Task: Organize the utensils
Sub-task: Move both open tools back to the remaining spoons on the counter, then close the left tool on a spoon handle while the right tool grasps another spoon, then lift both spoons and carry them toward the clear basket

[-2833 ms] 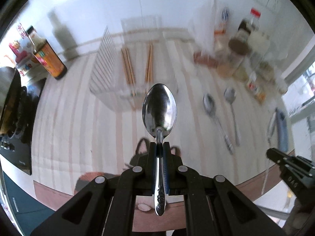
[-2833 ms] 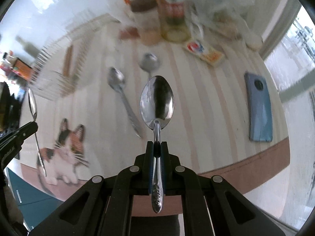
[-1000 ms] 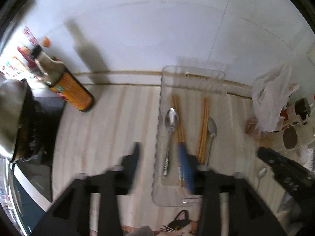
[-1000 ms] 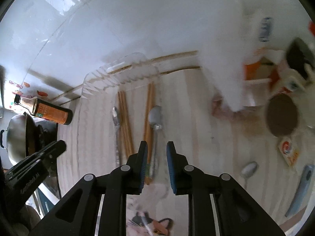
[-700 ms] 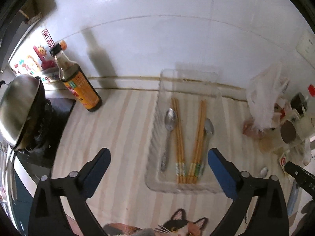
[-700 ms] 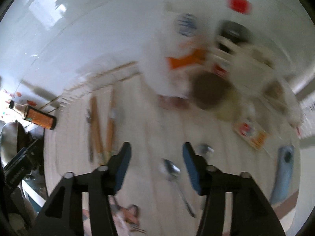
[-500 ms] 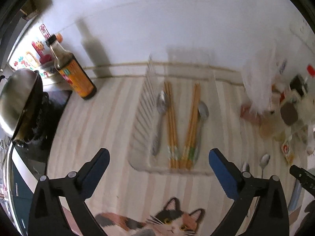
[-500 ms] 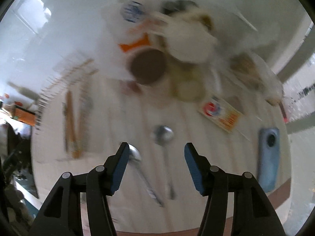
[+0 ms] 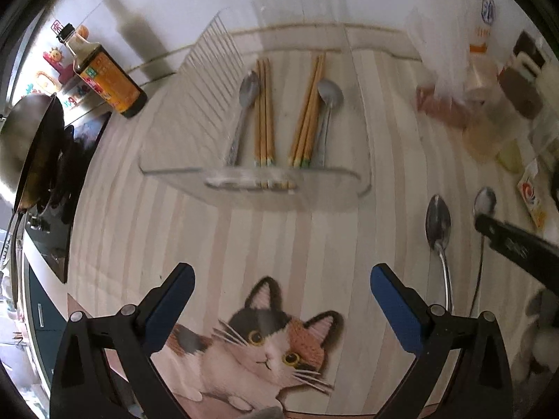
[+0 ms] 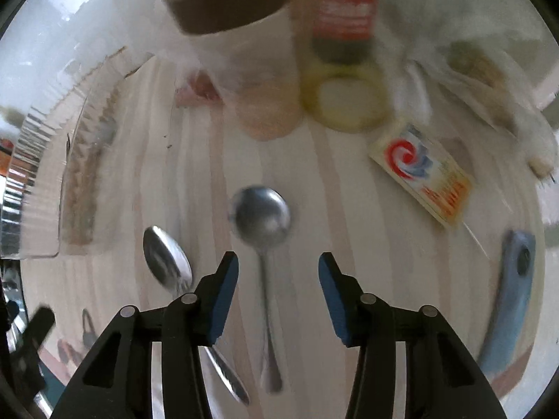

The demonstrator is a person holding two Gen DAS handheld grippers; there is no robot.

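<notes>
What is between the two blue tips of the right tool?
In the right wrist view, the handle of the round spoon runs between the open right tool's tips, lying on the striped counter. The tips do not touch it.

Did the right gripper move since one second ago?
Yes. The right gripper left the clear tray, now at the left edge, and straddles a round spoon.

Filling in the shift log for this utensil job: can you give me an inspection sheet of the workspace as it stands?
Surface: striped counter with cat mat.
Job's things: clear tray holds two spoons and two chopstick bundles; two loose spoons lie outside it.
Clutter: sauce bottle, jars, packet, phone.
Grippers: left tongs wide open, empty; right tongs open, straddling the round spoon's handle.
Cables: nothing seen.
Surroundings: wok on stove, white wall.
</notes>
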